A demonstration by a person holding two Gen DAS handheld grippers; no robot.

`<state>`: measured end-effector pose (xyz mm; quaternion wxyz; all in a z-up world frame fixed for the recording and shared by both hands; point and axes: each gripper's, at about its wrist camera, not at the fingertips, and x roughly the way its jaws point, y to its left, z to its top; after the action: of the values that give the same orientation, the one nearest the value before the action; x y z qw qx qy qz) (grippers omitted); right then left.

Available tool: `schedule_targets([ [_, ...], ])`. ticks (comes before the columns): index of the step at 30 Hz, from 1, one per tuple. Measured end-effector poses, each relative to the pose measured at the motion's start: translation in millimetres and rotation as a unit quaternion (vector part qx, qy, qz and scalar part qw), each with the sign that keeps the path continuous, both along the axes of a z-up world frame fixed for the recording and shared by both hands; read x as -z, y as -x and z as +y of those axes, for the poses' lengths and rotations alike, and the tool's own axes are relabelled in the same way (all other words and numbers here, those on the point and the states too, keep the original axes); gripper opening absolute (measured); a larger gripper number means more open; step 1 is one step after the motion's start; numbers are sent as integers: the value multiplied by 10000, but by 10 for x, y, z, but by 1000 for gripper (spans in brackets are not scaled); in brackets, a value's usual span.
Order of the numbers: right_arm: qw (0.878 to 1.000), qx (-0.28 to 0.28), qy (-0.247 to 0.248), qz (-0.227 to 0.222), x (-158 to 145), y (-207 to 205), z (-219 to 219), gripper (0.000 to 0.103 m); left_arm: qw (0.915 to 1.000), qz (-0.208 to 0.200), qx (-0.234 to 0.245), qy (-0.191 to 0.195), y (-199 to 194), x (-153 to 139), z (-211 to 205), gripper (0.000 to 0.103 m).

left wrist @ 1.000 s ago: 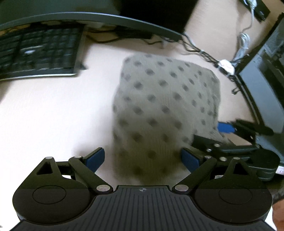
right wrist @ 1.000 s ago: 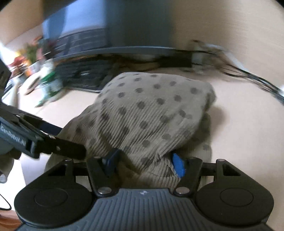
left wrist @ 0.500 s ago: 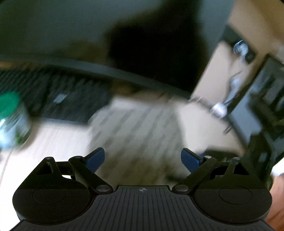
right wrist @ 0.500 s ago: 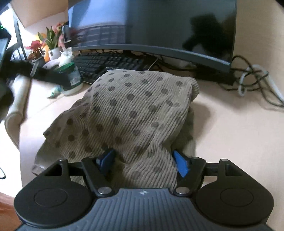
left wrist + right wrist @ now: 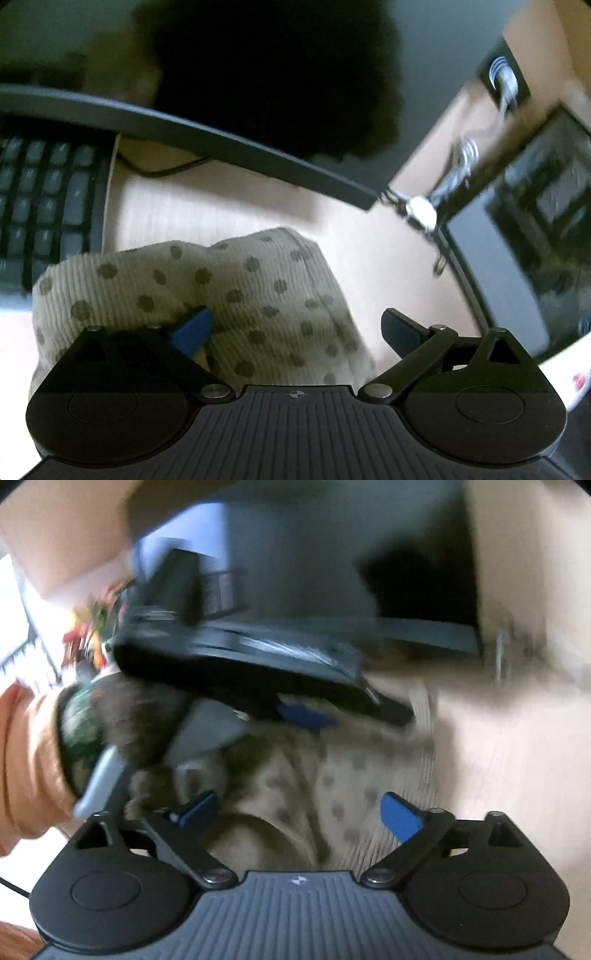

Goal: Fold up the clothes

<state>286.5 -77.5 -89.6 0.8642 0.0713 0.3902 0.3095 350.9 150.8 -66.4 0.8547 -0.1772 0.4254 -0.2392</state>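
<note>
Since the earlier frames your left gripper (image 5: 295,326) is swinging in over the dotted garment (image 5: 207,295), and your right gripper (image 5: 299,808) has just been opening its jaws, letting go of the fold it pinched.

Left wrist view: you are holding the left gripper wide, jaws well apart, nothing pinched. Its left pad is sitting against the cloth, right pad is over bare desk (image 5: 221,206). Garment is lying bunched on the desk, close under the fingers, its long axis running from lower left up toward the monitor (image 5: 258,74); far end is rounded and pointing at the screen edge. Keyboard (image 5: 48,206) is just beside the cloth on the left. Cables (image 5: 421,214) are well apart on the right.

Right wrist view, heavy blur: you are keeping the right gripper spread wide, cloth (image 5: 332,794) lying between the pads but not squeezed. Garment is stretching away from you toward the monitor. Your left gripper (image 5: 306,716) is crossing above its far part, your hand (image 5: 122,723) on its handle, orange sleeve (image 5: 26,760) at left.
</note>
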Motion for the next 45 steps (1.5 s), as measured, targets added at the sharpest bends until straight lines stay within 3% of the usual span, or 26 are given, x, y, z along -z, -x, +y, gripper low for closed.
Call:
schedule_targets([
  [1,9998,58,157,94,67,-13,-12,95,10000,-38,12,-20,37,-24,2,100],
  [4,9927,-190,1114,-423,132,126,89,95,9997,-154,-72,184,211,-167,57,100],
  [6,9891,-273,1334,-567,118,194,104,95,9993,-268,-177,197,418,-245,149,100],
  [9,9882,-293,1372,-621,15,271,8,95,9985,-408,-371,11,738,-321,295,100],
  [12,9906,-274,1091,-776,-214,386,-250,97,9947,-433,-697,-618,988,-263,422,100],
  [16,9902,296,887,-1038,-469,298,-447,100,9887,-58,-1196,-897,1149,-143,575,100],
  [21,9818,401,1473,-1131,-181,-68,-32,100,9791,340,-1301,-1525,1133,28,557,101],
  [24,9609,475,2364,-1358,96,-238,164,102,9786,419,-1149,-1656,1136,87,554,101],
  [28,9481,954,2676,-1431,-37,-200,48,102,9790,425,-1079,-1676,1179,101,584,100],
  [33,9635,735,2146,-1419,-234,289,-50,103,9922,-143,-545,-1116,1357,-166,560,100],
  [35,9620,644,2323,-1285,-105,414,29,103,9896,-272,-183,-1401,1390,-154,420,100],
  [38,9588,612,2550,-1091,82,536,113,103,9715,-268,124,-2353,1450,32,184,100],
  [40,9593,640,2543,-1049,101,565,127,103,9616,-284,403,-2699,1526,122,98,100],
  [43,9574,725,2584,-1067,1,545,78,103,9621,-201,671,-2636,1628,158,111,100],
  [45,9609,902,2381,-1089,-137,508,13,103,9715,-261,627,-2269,1648,62,212,100],
])
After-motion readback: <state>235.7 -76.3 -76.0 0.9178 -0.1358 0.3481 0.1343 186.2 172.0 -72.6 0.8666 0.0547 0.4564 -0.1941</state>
